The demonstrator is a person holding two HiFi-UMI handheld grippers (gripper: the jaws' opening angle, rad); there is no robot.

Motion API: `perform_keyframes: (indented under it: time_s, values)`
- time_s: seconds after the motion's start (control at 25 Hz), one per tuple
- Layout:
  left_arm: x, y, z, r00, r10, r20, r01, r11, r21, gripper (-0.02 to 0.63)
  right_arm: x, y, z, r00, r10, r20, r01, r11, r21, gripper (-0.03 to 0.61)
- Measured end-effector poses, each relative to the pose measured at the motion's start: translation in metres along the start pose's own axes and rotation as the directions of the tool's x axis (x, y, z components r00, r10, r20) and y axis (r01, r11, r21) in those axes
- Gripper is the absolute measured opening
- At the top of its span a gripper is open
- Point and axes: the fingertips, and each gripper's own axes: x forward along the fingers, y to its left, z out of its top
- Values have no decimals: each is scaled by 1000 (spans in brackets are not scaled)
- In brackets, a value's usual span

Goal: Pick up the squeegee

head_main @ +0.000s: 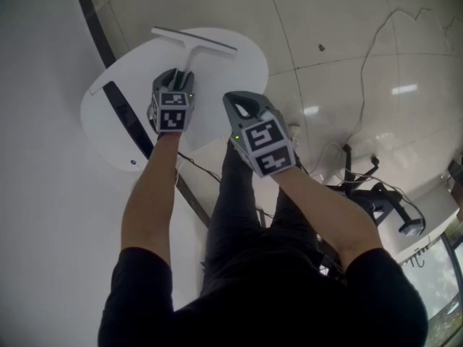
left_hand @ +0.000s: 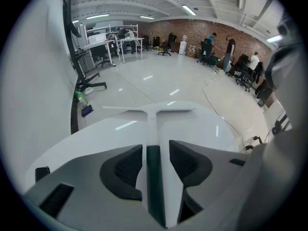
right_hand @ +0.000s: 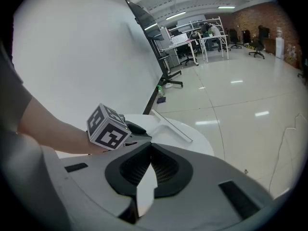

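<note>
The squeegee [head_main: 192, 48] lies near the far edge of the round white table [head_main: 108, 132], handle toward the person. The left gripper [head_main: 181, 75] straddles that handle with its jaws wide, lined up to clamp. The right gripper [head_main: 241, 104] hovers beside it, jaws closed and empty.

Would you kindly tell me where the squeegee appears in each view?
Head view: squeegee top centre, ahead of the left gripper.
Left gripper view: squeegee centre, handle between the open jaws.
Right gripper view: squeegee centre, beyond the left gripper.
Shared landmark: the white round table.
</note>
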Motion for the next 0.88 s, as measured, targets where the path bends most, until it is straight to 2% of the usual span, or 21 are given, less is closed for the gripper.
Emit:
perform_keyframes:
  time_s: [0.12, 0.28, 0.44, 0.6, 0.88]
  values:
    - [6, 2, -5, 1000, -5, -14, 5, 1000, 5, 178, 5, 1, 1, 1000, 3, -3, -3, 1000, -1, 9]
    - [9, 4, -8, 1000, 6, -25, -5, 1000, 25, 103, 4, 2, 2, 1000, 3, -6, -3, 1000, -3, 9]
    - [2, 4, -4, 1000, 16, -23, -16, 999, 29, 101, -3, 5, 3, 1000, 2, -4, -2, 1000, -12, 9]
    - [-16, -1, 3, 999, 28, 16, -28, 999, 20, 100, -19, 11, 4, 1000, 6, 7, -6, 1000, -25, 9]
    - [-80, -17, 17, 994, 91, 67, -89, 996, -26, 98, -74, 25, 13, 998, 26, 50, -23, 997, -70, 9]
